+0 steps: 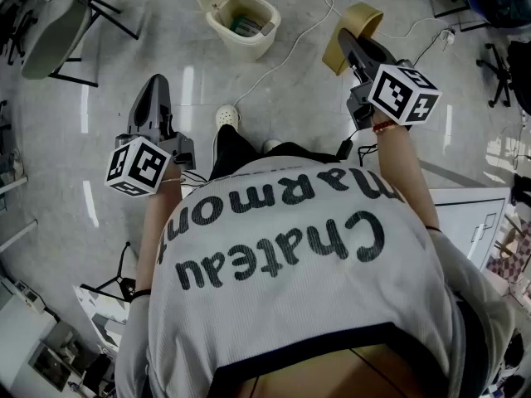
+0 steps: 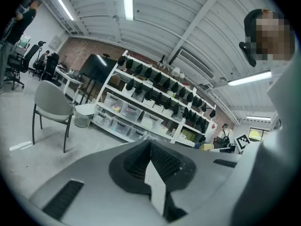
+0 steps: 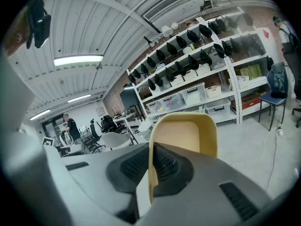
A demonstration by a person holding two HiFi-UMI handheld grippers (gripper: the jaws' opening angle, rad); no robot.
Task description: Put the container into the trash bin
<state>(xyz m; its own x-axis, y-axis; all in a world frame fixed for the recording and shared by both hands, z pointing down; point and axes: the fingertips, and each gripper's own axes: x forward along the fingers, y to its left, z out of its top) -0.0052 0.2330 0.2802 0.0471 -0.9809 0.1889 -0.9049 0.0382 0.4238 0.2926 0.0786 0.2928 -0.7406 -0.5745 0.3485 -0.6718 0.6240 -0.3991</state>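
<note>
Fingers (image 3: 131, 166) of right gripper (image 1: 355, 46) pinching container (image 1: 358, 16) wall, trash bin (image 1: 236, 46) apart

Grey, glossy floor (image 1: 166, 48) all around, ceiling lights mirrored in it. The cream trash bin (image 1: 241, 50) stands on it with its lid tipped open. A white cable (image 1: 286, 56) snakes across the floor just beside the bin. A white shoe (image 1: 226, 117) is planted nearer in. Off to the left, a grey chair (image 1: 50, 31) stands on black legs. Over in the left gripper view, long shelving (image 2: 150, 107) stands on the floor behind another grey chair (image 2: 51, 102).
</note>
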